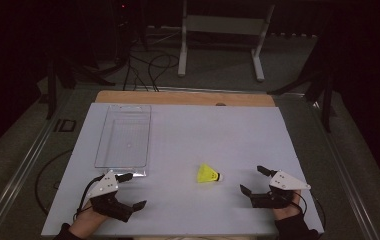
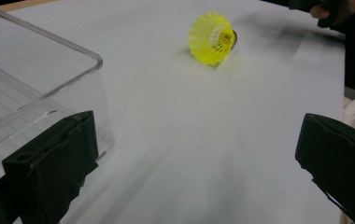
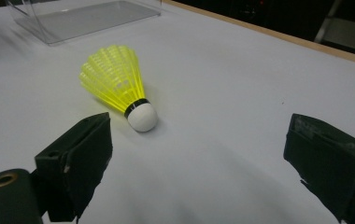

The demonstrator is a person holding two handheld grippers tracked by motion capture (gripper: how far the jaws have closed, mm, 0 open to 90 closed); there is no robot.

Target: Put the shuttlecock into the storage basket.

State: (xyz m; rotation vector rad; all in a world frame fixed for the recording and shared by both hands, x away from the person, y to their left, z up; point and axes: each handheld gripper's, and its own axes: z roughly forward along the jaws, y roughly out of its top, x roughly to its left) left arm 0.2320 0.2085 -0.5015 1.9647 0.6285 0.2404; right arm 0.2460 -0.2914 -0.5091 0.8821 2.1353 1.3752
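A yellow shuttlecock (image 1: 208,174) with a white cork tip lies on its side on the white board (image 1: 203,130), between my two grippers. My left gripper (image 1: 134,190) rests at the near left, open, with nothing between its jaws. In the left gripper view the shuttlecock (image 2: 211,37) lies well ahead of that gripper (image 2: 196,158). My right gripper (image 1: 253,180) sits at the near right, open and holding nothing. In the right gripper view the shuttlecock (image 3: 117,81) lies just beyond the left jaw, cork toward the gripper (image 3: 199,158), apart from it.
A clear plastic tray (image 1: 124,142) stands on the board's left half, its near corner (image 2: 73,51) right beside my left gripper. The tray (image 3: 82,16) holds nothing. A wooden table edge (image 1: 188,97) runs along the far side; a metal stand (image 1: 223,30) and cables lie on the floor beyond.
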